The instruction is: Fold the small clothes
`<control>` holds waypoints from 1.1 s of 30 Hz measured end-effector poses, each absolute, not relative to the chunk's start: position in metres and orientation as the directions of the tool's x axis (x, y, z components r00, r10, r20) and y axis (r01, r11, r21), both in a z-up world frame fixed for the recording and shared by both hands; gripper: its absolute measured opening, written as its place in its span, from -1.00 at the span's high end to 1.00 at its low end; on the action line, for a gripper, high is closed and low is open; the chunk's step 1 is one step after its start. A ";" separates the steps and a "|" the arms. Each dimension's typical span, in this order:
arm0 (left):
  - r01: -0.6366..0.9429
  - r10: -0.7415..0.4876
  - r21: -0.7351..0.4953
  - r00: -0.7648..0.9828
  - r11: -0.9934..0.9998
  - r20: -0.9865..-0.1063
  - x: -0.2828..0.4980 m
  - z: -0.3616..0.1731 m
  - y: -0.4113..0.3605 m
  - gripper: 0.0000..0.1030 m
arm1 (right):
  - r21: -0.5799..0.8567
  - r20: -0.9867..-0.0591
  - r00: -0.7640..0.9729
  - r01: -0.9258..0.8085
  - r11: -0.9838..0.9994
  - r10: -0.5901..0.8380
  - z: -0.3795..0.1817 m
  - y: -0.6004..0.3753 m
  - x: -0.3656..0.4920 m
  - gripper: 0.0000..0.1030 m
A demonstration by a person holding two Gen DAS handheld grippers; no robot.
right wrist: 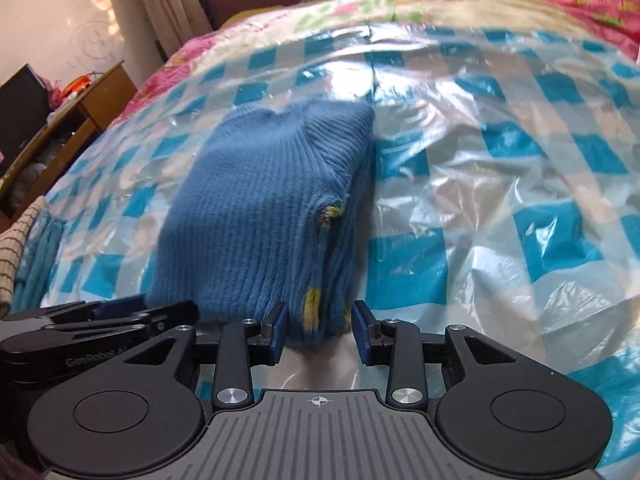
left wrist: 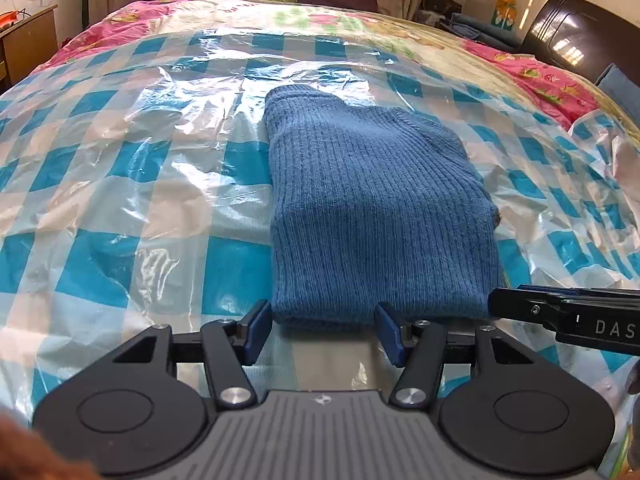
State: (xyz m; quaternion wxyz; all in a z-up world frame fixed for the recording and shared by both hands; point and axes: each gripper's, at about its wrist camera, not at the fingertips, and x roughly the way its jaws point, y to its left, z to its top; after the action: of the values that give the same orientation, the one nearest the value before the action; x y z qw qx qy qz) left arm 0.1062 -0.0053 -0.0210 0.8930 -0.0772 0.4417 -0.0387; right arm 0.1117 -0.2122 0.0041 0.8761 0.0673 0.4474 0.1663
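A small blue ribbed knit sweater [left wrist: 372,208] lies folded into a narrow stack on the bed's clear plastic sheet [left wrist: 132,184]. My left gripper [left wrist: 323,330] is open, its jaws astride the sweater's near left edge. My right gripper [right wrist: 320,330] is open at the sweater's [right wrist: 260,216] near right corner, where stacked layers with yellow flecks show between the jaws. Each gripper also shows in the other view, the right one [left wrist: 568,316] beside the sweater's near right corner and the left one [right wrist: 96,320] at its near left.
The plastic covers a blue-and-white checked sheet over a pink patterned quilt [left wrist: 532,72]. A wooden desk [right wrist: 80,108] stands left of the bed. A dark headboard [left wrist: 580,36] is at the right. Striped cloth [right wrist: 16,248] hangs at the left bed edge.
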 end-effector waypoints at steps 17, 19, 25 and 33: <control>0.025 -0.159 -0.183 0.617 0.983 -0.771 0.088 -0.014 -0.010 -0.19 | 0.276 -0.771 0.540 -0.195 0.941 0.338 0.002 -0.212 0.086 0.33; 0.025 -0.158 -0.182 0.617 0.983 -0.771 0.088 -0.014 -0.010 -0.20 | 0.279 -0.768 0.542 -0.196 0.940 0.341 0.003 -0.212 0.086 0.33; 0.026 -0.142 -0.161 0.625 0.987 -0.768 0.096 -0.012 -0.007 -0.21 | 0.267 -0.766 0.551 -0.194 0.944 0.330 0.007 -0.213 0.094 0.33; -0.021 -0.111 -0.167 0.660 0.986 -0.743 0.131 -0.001 0.016 -0.27 | 0.294 -0.743 0.586 -0.148 0.944 0.323 0.018 -0.221 0.139 0.13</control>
State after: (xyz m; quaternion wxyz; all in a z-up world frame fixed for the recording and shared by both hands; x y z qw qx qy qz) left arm 0.1315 0.0158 -0.0009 0.9074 -0.0807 0.4116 -0.0248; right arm 0.1395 -0.2215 0.0184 0.8849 0.1006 0.4349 0.1332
